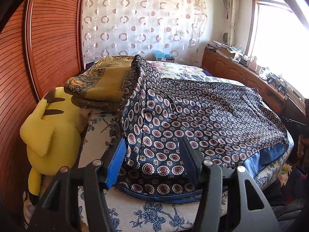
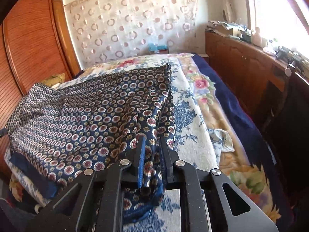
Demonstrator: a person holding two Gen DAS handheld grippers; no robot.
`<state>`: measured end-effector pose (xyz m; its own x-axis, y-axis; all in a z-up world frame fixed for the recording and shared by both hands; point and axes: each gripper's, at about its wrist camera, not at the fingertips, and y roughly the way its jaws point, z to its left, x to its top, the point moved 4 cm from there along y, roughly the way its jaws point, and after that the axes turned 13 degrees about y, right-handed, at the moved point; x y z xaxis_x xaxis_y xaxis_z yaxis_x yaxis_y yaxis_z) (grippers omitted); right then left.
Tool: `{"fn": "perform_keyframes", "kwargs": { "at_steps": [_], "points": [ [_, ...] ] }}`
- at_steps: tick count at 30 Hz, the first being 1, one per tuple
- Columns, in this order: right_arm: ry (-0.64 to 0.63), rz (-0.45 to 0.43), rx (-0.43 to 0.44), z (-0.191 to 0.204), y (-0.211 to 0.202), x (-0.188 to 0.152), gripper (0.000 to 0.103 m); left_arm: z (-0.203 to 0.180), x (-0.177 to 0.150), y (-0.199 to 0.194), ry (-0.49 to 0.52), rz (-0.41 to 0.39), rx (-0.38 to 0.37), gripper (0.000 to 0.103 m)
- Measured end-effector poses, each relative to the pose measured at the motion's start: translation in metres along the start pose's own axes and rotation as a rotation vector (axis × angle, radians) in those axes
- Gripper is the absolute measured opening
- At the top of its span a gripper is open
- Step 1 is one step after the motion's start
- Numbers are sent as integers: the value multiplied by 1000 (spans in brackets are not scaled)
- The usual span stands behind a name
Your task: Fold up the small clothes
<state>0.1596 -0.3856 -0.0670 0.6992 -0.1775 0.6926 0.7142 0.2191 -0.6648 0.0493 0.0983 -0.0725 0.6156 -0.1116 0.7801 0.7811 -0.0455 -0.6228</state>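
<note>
Bed: we see a blue-floral cover, a wooden wardrobe at 9 o'clock, a window at 2 o'clock.
Navy patterned garment: we find it spread across the bed, far edge draped over folded olive cloth at 11 o'clock.
Left gripper: we note jaws wide, straddling the garment's near hem.
Right gripper: we note jaws narrow, pinching a bunched garment fold.
Yellow plush toy: we see it at 9 o'clock.
</note>
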Motion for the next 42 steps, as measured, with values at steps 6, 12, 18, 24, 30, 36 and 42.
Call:
{"fn": "perform_keyframes", "kwargs": {
  "at_steps": [6,12,18,24,30,36,42],
  "points": [
    [-27,53,4,12,17,-7,12,3,-3,2,-12,8,0,56],
    [-72,62,-48,20,25,-11,28,1,-4,4,-9,12,-4,56],
    [-63,70,-72,13,30,-11,32,-1,-4,4,-10,12,-8,56],
    [-171,-7,-124,20,10,-6,0,1,-2,1,-3,5,9,56],
    [-166,-105,-151,16,-29,3,1,6,2,-7,-22,-26,35,56],
    [-135,-72,-144,13,-21,-8,17,10,9,-14,-8,-49,79,56],
    [-107,-36,-48,23,-12,-14,46,24,9,-5,-31,-20,124,56]
  ]
}}
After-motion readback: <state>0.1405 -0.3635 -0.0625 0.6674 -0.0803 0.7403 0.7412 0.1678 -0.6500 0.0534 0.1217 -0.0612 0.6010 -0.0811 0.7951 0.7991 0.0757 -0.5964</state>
